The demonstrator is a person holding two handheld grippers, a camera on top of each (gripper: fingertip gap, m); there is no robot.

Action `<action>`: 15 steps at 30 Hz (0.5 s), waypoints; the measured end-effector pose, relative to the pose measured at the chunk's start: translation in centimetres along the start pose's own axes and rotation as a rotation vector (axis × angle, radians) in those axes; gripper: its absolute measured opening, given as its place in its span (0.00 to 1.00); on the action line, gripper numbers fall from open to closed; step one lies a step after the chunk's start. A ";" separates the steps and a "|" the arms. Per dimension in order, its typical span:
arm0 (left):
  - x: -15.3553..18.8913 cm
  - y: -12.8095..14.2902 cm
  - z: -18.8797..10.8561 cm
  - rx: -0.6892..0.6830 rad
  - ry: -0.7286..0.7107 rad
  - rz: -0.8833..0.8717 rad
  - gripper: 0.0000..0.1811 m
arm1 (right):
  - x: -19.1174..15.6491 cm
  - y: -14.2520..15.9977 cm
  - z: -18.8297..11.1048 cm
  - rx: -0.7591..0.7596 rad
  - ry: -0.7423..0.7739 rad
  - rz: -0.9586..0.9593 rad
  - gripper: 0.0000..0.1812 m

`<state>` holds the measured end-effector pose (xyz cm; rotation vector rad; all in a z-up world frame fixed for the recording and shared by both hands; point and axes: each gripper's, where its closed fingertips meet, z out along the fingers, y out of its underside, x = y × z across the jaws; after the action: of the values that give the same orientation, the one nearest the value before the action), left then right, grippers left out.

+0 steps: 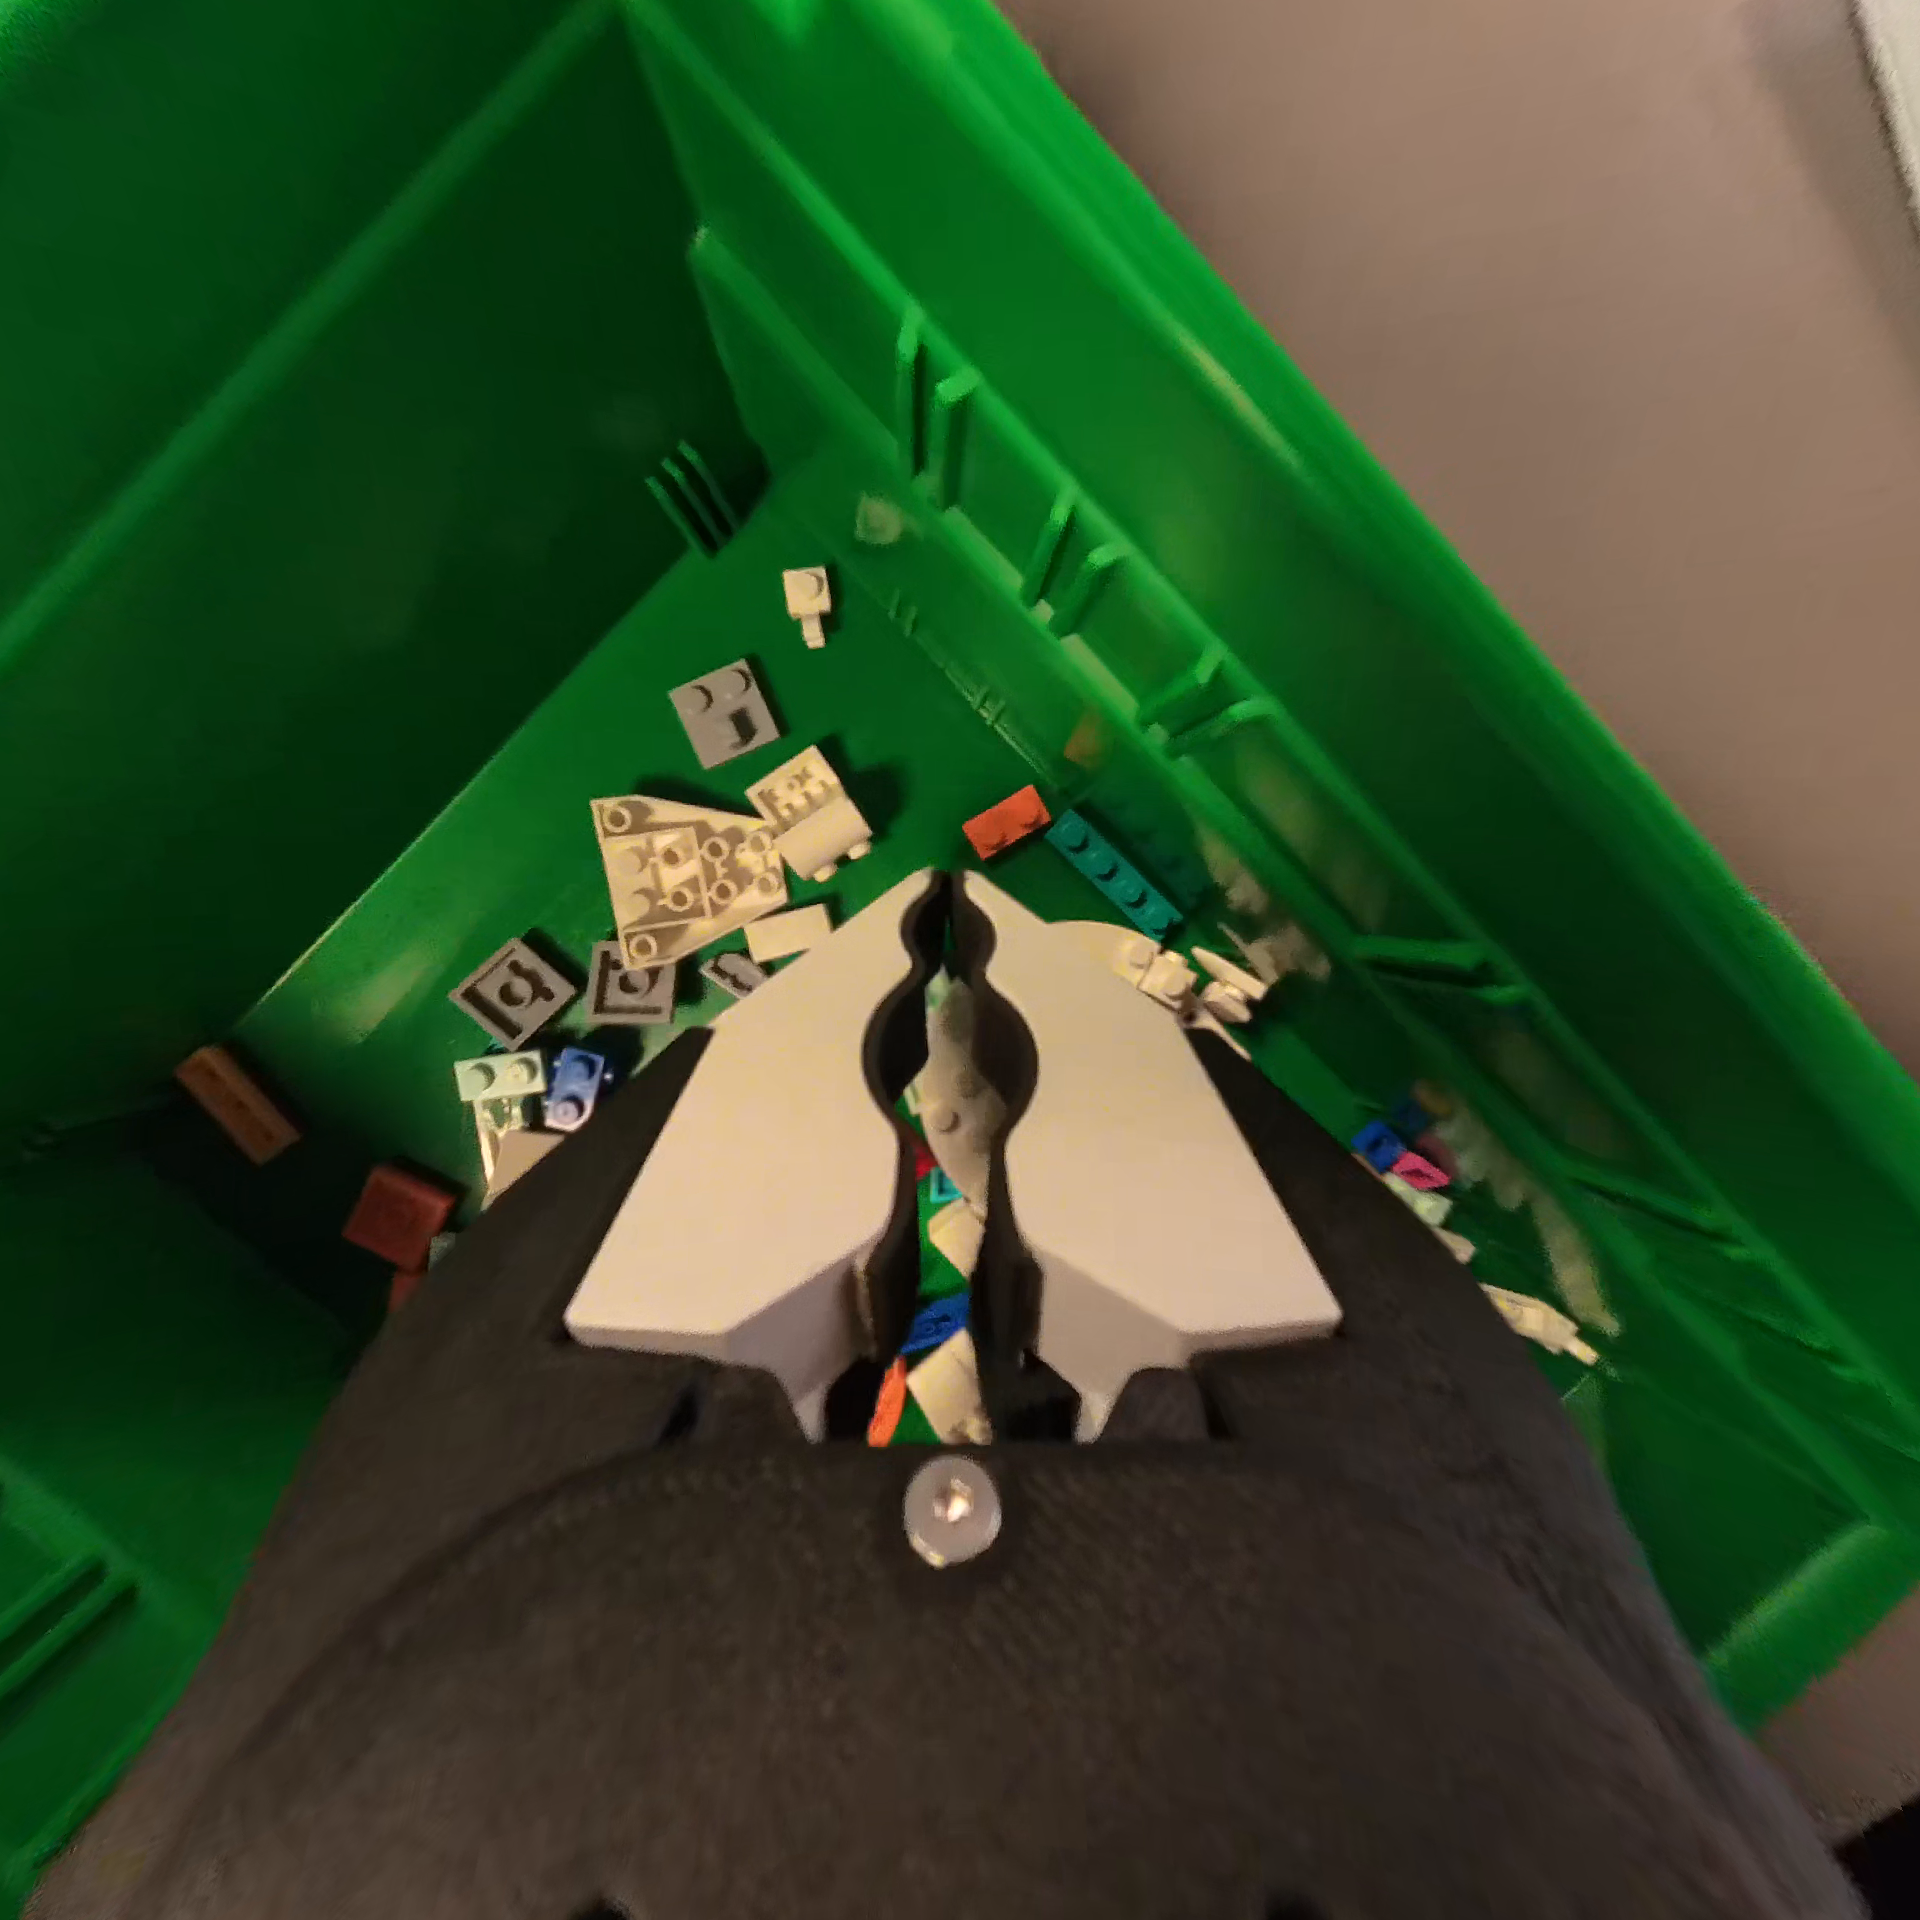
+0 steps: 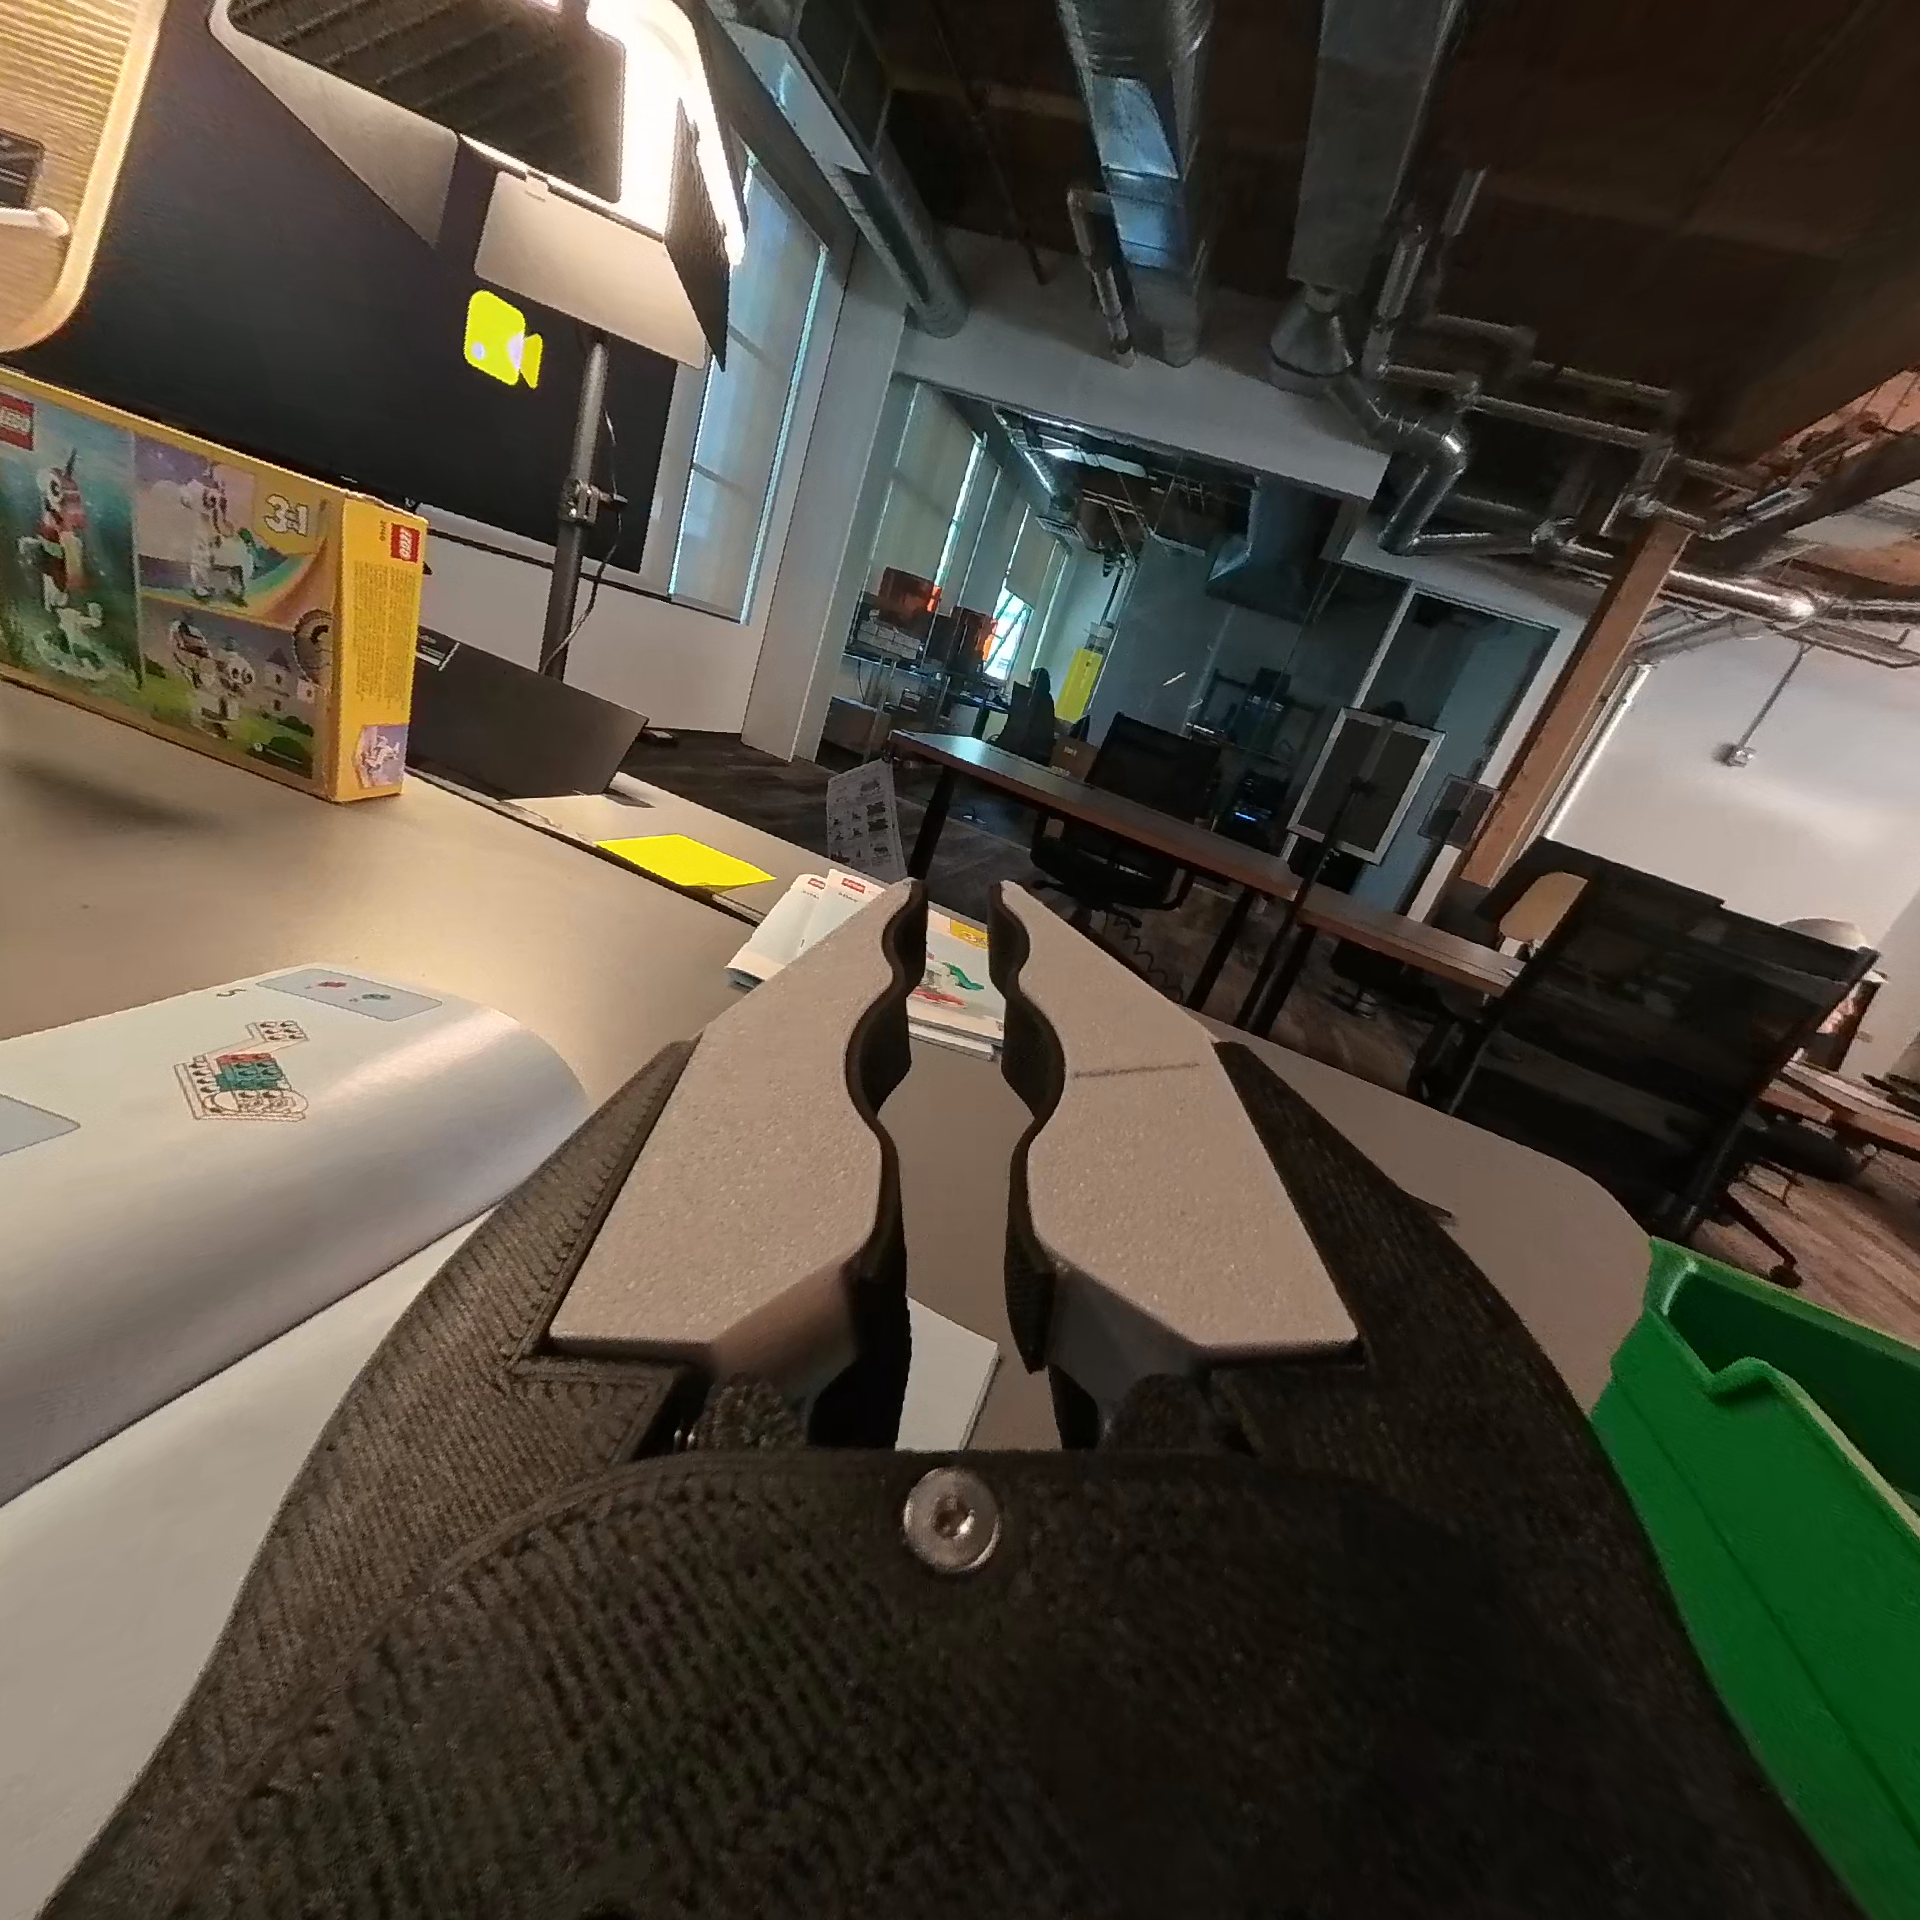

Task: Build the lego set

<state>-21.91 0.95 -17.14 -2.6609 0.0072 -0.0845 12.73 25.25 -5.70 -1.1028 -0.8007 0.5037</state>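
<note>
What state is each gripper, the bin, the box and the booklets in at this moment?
left gripper: inside the bin, fingertips nearly closed, nothing visibly held.
right gripper: open, empty, above the table.
green bin: open-topped, loose bricks scattered across its floor.
set box: standing on the table; open or sealed cannot be told.
instruction booklet: open, page curling up.
spare booklets: closed, lying flat.

Left gripper (image 1: 951, 883): two pale grey wedge-shaped fingers (image 1: 790, 1132) with wavy black inner pads, seated in a black textured 3D-printed body. One silver hex-socket screw (image 1: 951, 1509) sits on the body's centreline, just behind the finger roots.

Right gripper (image 2: 956, 902): same construction. Grey fingers (image 2: 727, 1174) show a fine grain; the black body shows diagonal print lines. Identical silver screw (image 2: 951, 1522).
</note>
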 end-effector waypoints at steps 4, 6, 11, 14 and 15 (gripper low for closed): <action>0.6 -0.9 -0.7 0.082 0.060 0.056 0.05 | -0.2 0.0 0.1 -0.001 -0.007 -0.002 0.05; 0.9 -1.2 -0.5 0.097 0.089 0.096 0.08 | -0.3 0.0 0.1 0.000 -0.011 -0.004 0.05; 1.6 -1.8 0.1 0.079 0.149 0.294 0.11 | -0.4 0.0 0.1 0.000 -0.012 -0.007 0.05; 1.5 -1.5 0.2 0.016 0.171 0.403 0.13 | -0.4 0.0 0.1 0.001 -0.013 -0.008 0.05; 1.5 -1.3 0.3 -0.010 0.182 0.423 0.14 | -0.4 0.0 0.1 0.000 -0.014 -0.008 0.05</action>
<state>-20.39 2.18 -16.74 -2.5914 0.6256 -0.1866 12.42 24.99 -5.78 -1.0964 -0.8169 0.5050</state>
